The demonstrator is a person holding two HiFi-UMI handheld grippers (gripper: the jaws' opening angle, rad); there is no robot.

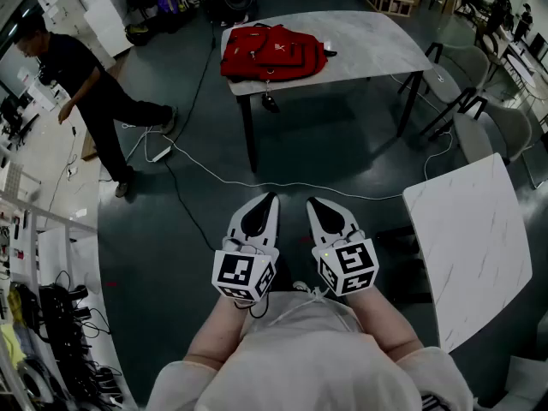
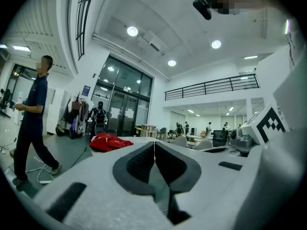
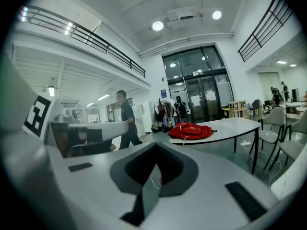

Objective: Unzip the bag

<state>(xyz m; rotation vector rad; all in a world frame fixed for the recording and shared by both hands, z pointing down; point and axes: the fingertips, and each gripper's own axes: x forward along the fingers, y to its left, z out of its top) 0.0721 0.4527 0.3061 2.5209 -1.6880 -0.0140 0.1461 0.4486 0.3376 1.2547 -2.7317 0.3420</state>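
Bag [image 1: 272, 51]: where does it lie?

Red, flat on the far worktop [image 1: 377, 45], well apart from both tools. A stretch of open floor lies between.

Step in hand?

Approach only, by my reckoning. The zip is untouched and too small to make out.

Tools?

The left hand-held gripper [image 1: 268, 202] and the right hand-held gripper [image 1: 316, 204] are held close to the body. Each has its jaws pressed together on nothing.

Next move?

Likely walk up to the bag and spread the jaws. One would steady the fabric while the other finds the pull.

What differs between views?

The head view shows the cable [image 1: 257, 182] across the floor. The gripper views show the closed jaw seams, with the bag level beyond them [image 2: 106, 142] [image 3: 190, 130].
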